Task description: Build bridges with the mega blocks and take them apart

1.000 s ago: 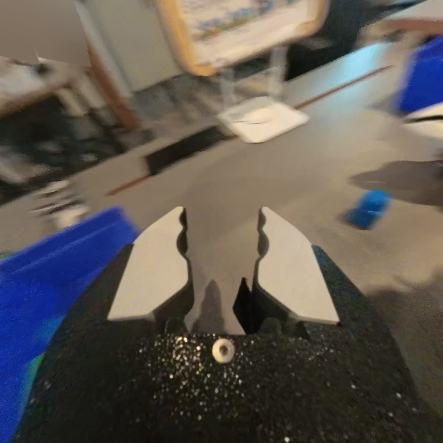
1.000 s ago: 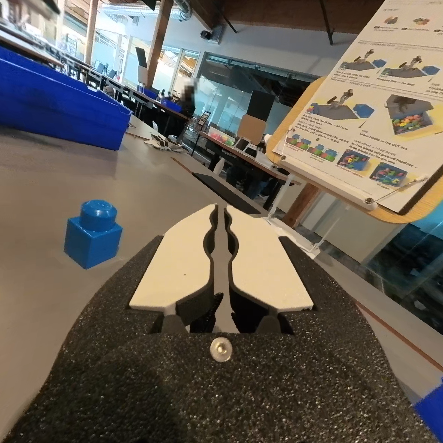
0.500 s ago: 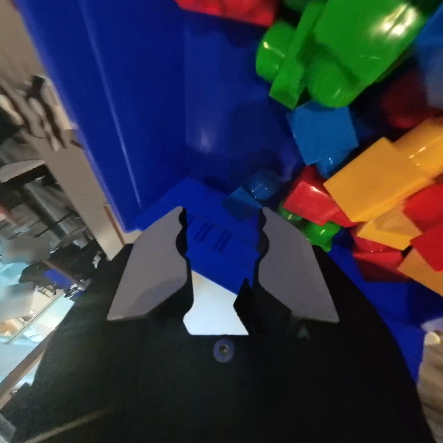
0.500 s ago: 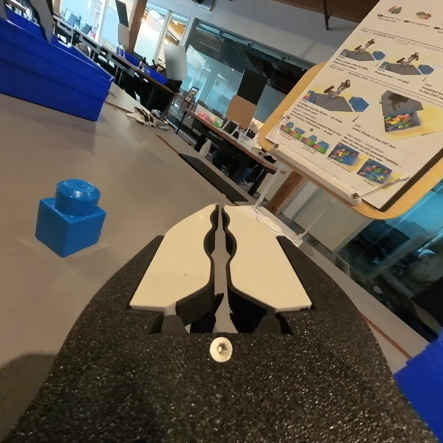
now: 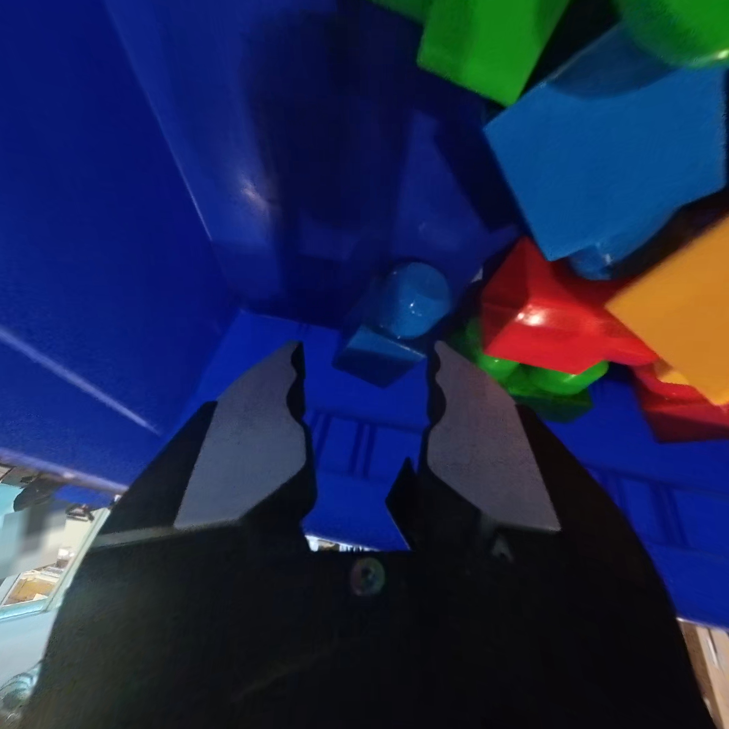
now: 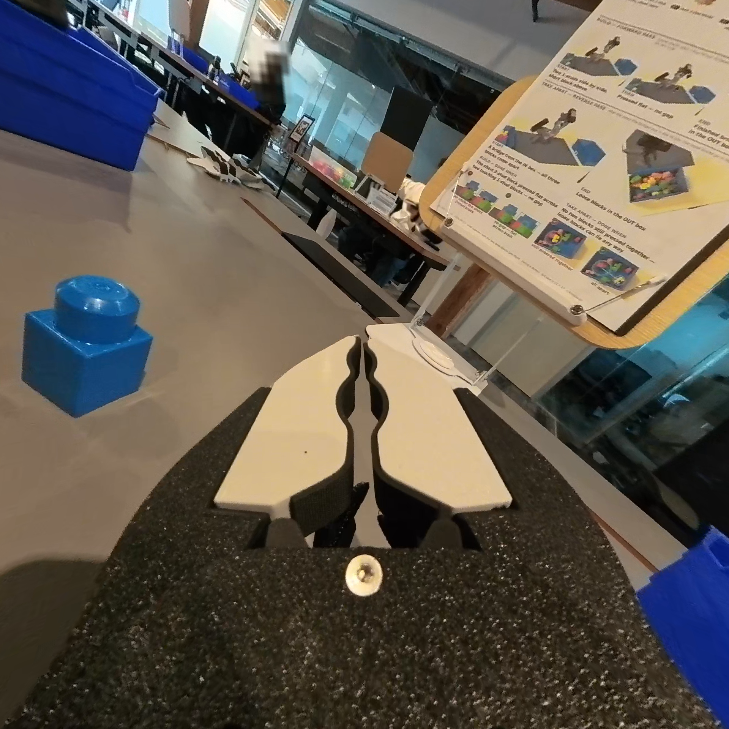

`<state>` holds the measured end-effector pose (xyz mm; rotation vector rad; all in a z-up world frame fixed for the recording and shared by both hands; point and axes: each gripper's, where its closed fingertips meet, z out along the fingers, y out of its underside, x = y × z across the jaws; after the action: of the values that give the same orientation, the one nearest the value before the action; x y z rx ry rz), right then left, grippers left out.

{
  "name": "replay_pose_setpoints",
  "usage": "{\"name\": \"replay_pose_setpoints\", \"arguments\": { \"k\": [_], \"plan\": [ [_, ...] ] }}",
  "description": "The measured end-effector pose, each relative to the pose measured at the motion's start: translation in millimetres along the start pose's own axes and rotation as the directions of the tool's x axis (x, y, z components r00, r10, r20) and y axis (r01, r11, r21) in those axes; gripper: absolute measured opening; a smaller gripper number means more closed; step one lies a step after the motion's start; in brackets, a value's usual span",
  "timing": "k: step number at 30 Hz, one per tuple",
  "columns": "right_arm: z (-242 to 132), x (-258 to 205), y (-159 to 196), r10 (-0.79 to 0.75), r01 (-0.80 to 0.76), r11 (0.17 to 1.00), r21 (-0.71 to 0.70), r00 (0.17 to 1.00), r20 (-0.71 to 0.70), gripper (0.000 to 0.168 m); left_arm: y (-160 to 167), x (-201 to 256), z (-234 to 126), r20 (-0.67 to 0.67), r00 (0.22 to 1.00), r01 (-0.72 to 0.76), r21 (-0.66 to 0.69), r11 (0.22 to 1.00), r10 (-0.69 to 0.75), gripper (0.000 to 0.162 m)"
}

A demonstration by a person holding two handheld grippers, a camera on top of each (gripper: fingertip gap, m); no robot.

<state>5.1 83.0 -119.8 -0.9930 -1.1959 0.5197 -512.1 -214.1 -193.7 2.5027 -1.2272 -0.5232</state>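
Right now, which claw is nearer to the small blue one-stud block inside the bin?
Left. The left claw is open inside the blue bin, its tips just short of the small blue one-stud block. The right claw is shut over the table.

- Grey table (image 6: 205,252) spreads across the left and middle of the right wrist view.
- One-stud blue block (image 6: 85,347) stands upright on it at the left edge.
- Blue bins (image 6: 67,110) rest on the table at the upper left.
- White stand base (image 6: 418,351) rests at the table's far edge, centre frame.
- Corner of another blue bin (image 6: 686,615) shows at the lower right.
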Motion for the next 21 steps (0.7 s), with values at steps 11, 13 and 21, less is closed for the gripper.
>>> {"name": "replay_pose_setpoints", "arguments": {
  "k": [11, 13, 21],
  "plan": [
    [0, 0, -1, 0.003, -0.003, 1.0, 0.008, 1.0, 0.002, 0.0, -16, -4, -18, 0.065, 0.98, 0.179, 0.112, 0.977, -0.187, 0.04],
    [-1, -2, -3, 0.009, -0.009, 1.0, 0.022, 1.0, 0.014, 0.0, -26, -4, -44, 0.075, 0.957, 0.262, 0.204, 0.943, -0.282, 0.039],
    [-3, -9, -15, 0.004, -0.009, 0.996, 0.088, 0.999, 0.052, 0.001, -169, 25, -233, 0.054, 0.893, 0.2, 0.842, 0.501, -0.446, 0.039]
  ]
}}
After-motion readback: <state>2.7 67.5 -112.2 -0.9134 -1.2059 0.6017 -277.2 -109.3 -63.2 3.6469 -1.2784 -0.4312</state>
